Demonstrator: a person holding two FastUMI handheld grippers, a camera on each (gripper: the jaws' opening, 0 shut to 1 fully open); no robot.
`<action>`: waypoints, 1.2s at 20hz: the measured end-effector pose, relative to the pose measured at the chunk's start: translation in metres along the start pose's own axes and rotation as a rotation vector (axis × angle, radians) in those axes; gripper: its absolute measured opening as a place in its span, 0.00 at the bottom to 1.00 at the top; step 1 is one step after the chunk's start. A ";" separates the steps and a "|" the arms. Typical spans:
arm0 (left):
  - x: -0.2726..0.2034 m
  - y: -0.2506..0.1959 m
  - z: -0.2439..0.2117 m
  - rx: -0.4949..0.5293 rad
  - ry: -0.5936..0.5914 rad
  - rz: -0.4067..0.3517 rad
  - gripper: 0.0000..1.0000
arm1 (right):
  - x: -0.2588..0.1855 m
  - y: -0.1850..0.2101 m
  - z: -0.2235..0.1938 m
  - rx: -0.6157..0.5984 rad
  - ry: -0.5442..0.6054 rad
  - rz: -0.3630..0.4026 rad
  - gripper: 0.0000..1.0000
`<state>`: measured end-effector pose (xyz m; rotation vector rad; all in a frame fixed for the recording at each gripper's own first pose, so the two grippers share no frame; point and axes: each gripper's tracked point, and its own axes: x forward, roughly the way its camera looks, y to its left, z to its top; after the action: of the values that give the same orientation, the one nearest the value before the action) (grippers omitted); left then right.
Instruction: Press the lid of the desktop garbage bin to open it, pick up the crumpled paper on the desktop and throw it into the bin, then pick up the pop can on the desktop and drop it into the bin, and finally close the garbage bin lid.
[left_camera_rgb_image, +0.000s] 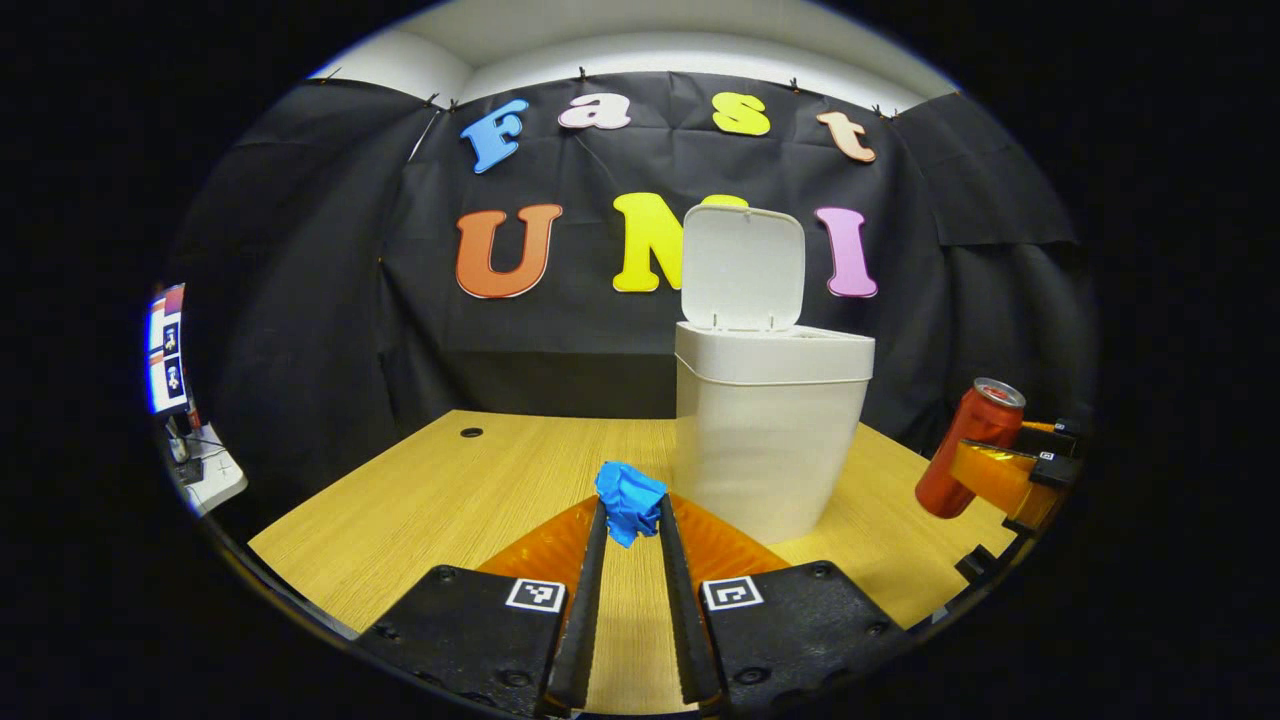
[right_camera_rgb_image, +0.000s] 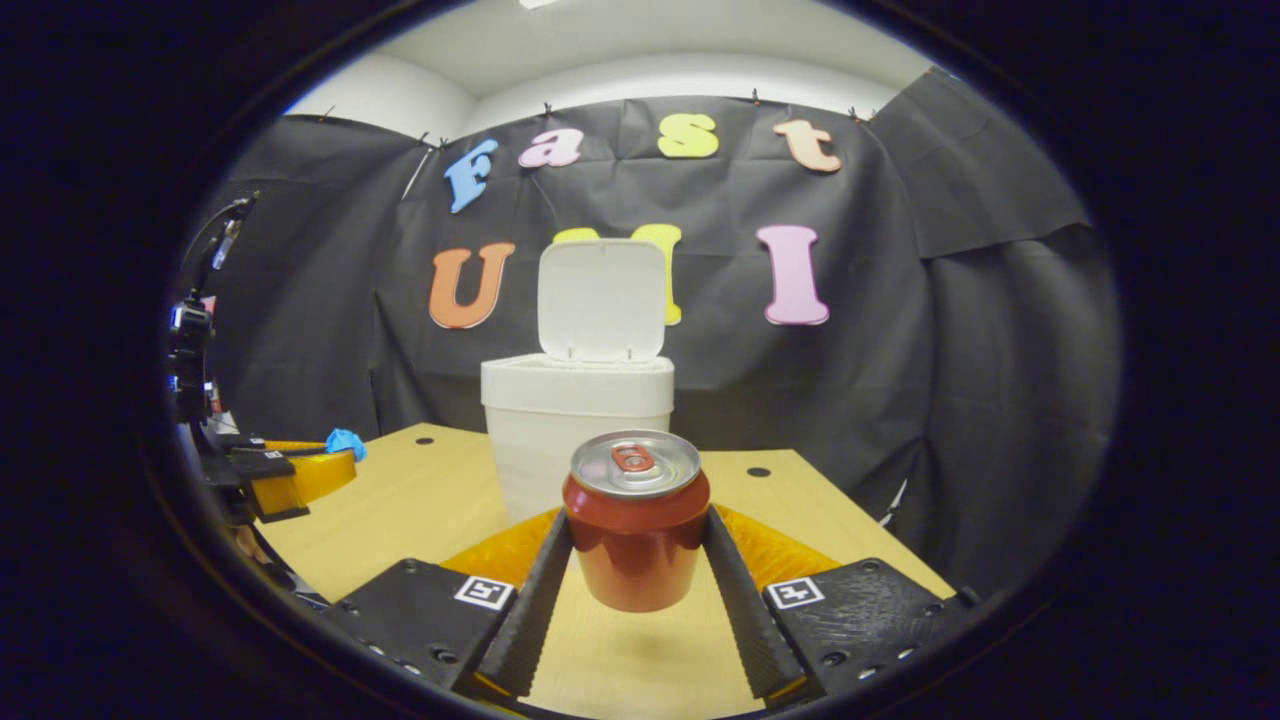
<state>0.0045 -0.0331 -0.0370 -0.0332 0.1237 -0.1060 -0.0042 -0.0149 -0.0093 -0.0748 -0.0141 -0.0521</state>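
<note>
With the lid (left_camera_rgb_image: 742, 268) standing open, the left gripper (left_camera_rgb_image: 630, 515), jaws clenching the crumpled paper (left_camera_rgb_image: 629, 498), is needing height over the bin (left_camera_rgb_image: 768, 440) rim before releasing, while the right gripper (right_camera_rgb_image: 637, 545) is gripping the pop can (right_camera_rgb_image: 636, 520).

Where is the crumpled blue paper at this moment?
In the left gripper view the crumpled blue paper sits pinched between the left gripper fingers, above the table, just left of the open white bin.
</note>
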 end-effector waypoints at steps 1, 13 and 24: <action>-0.003 -0.001 0.005 -0.004 -0.002 0.006 0.36 | -0.006 -0.006 0.014 0.016 -0.035 0.000 0.77; -0.036 -0.029 0.051 0.042 -0.067 0.034 0.36 | -0.030 -0.049 0.039 -0.009 -0.102 0.031 0.77; -0.003 -0.056 0.077 0.057 -0.086 0.004 0.35 | -0.030 -0.048 0.036 -0.068 -0.120 0.069 0.77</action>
<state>0.0053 -0.0866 0.0419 0.0192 0.0352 -0.1043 -0.0373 -0.0587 0.0299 -0.1466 -0.1300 0.0213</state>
